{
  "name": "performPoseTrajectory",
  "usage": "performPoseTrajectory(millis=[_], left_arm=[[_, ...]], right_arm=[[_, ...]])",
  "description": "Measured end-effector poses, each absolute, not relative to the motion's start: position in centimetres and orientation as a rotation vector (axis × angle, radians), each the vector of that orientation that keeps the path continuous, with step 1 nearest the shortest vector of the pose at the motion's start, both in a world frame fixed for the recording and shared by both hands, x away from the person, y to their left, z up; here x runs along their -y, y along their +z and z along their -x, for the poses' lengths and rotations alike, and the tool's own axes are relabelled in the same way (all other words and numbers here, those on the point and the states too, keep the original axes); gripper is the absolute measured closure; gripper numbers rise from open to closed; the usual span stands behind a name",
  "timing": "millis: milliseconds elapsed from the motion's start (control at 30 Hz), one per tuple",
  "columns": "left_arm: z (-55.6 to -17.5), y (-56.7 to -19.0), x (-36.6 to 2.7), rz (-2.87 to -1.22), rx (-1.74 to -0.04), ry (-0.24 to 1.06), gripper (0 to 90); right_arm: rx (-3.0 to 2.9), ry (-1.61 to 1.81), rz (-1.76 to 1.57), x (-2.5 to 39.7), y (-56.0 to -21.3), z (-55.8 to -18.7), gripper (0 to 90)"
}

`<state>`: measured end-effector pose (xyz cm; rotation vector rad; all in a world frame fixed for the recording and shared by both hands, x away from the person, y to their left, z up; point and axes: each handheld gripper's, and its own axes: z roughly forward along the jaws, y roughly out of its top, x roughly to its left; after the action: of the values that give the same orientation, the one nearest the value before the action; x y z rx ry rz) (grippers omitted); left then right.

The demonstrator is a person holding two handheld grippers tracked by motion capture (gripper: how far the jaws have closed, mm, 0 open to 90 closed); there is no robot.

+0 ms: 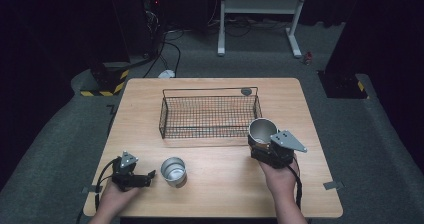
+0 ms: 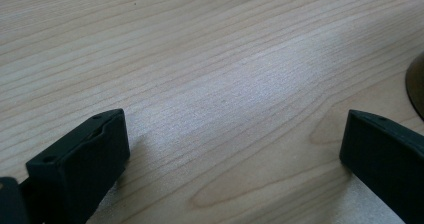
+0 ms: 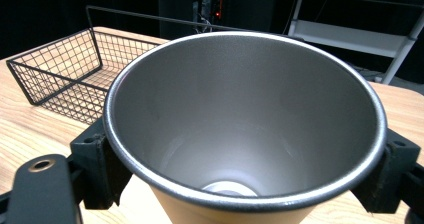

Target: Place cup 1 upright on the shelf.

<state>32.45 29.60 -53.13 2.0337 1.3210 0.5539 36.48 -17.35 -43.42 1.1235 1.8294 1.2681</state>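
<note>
A steel cup [image 1: 173,171] stands upright on the wooden table [image 1: 220,184] near its front left. My left gripper [image 1: 150,176] lies just left of it, pointing at it. In the left gripper view the left gripper [image 2: 235,149] is open over bare wood, and the cup's dark edge [image 2: 417,84] shows at the far right. A second cup [image 1: 262,129], steel inside and tan outside, is held upright by my right gripper [image 1: 263,142] at the front right corner of the black wire basket [image 1: 162,116]. My right gripper [image 3: 243,164] is shut on this cup [image 3: 240,109], one jaw on each side.
The wire basket [image 3: 60,74] sits in the middle of the table's far half with nothing visible inside it. A small grey disc [image 1: 246,91] lies behind its back right corner. A white frame stand [image 1: 260,6] and cables are on the floor beyond the table.
</note>
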Motion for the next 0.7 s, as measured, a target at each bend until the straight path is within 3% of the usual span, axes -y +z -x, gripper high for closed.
performPoseTrajectory(millis=[700], left_arm=[[-32.5, -53.1, -29.6, -2.039, -1.318, 0.566, 0.0]], right_arm=[[-1.868, 1.295, -1.084, 14.2, -42.9, -37.4, 13.7]])
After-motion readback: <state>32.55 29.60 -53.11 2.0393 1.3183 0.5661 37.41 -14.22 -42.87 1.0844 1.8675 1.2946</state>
